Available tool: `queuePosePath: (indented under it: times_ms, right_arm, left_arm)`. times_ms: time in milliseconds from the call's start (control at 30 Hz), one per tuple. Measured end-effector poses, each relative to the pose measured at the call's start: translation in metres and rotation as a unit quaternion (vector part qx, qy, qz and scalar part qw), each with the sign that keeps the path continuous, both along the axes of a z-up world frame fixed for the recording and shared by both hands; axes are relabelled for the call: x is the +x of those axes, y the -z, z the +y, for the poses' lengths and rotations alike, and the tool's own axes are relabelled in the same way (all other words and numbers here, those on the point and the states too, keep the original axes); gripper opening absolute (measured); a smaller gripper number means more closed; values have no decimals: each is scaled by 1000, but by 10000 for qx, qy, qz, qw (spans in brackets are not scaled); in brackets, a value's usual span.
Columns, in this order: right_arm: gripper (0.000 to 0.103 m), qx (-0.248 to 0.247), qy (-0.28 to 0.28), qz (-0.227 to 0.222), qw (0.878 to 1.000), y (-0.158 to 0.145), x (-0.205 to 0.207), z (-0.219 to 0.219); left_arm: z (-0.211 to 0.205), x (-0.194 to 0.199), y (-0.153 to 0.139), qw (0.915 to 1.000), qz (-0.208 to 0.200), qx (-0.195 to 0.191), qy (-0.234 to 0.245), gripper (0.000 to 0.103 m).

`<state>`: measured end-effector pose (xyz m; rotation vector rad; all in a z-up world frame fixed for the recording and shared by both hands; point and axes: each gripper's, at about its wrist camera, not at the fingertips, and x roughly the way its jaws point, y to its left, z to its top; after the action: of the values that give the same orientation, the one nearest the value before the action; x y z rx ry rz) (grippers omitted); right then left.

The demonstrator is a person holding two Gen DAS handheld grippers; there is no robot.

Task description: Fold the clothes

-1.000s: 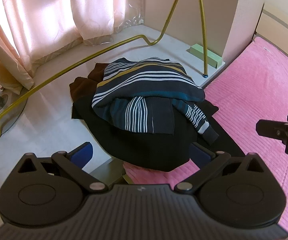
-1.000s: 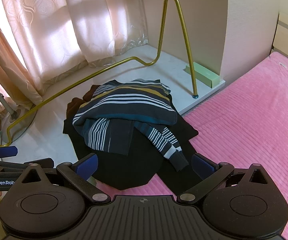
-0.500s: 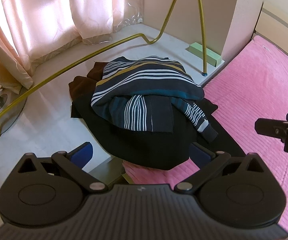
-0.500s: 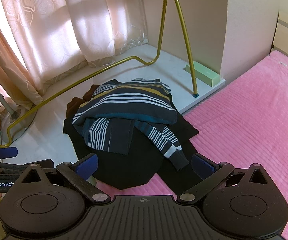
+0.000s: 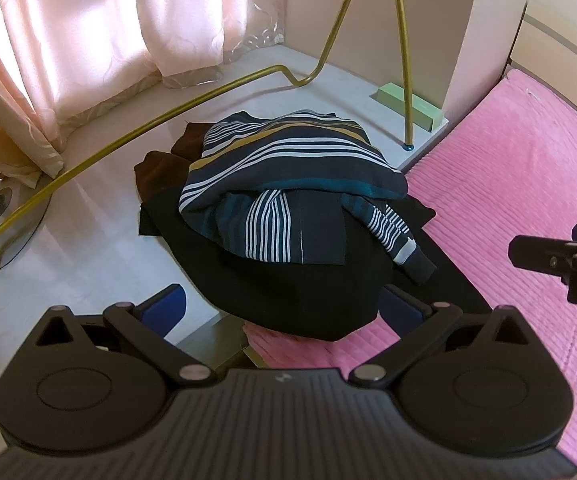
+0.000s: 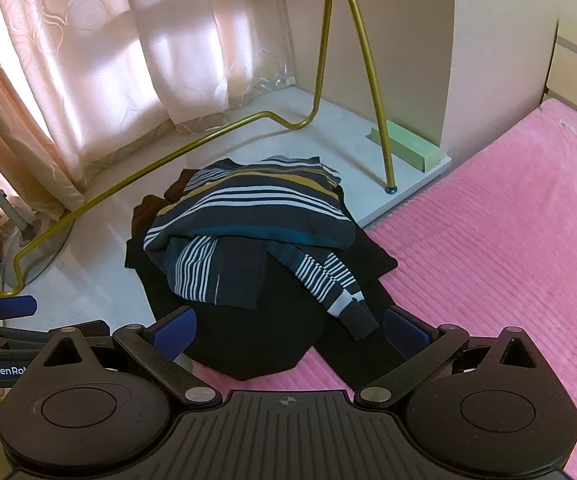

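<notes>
I see both my left gripper [image 5: 282,306] and right gripper [image 6: 288,326] spread wide, empty, above the striped sweater [image 6: 256,236] heaped on black garments [image 6: 256,344] overhanging the pink bedspread [image 6: 508,264], gold rack [image 6: 352,80] and curtains [image 6: 108,60] behind.

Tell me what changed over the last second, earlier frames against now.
Almost nothing. The left gripper and the right gripper both stayed wide open and hovering short of the pile, holding nothing; the views shift only slightly. The striped sweater lies bunched as before on the black garment at the edge of the pink bed, its cuff trailing toward the right gripper. Nothing was gripped or released.
</notes>
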<state>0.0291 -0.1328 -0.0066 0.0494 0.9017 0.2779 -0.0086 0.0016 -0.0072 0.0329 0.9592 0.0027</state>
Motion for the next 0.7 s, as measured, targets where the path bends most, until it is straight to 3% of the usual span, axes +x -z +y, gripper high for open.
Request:
queuePosePath:
  times_ms: [700]
  right_arm:
    - [102, 34, -27, 64, 10000, 2, 7, -13]
  left_arm:
    - [-13, 5, 4, 10000, 73, -1, 30, 101]
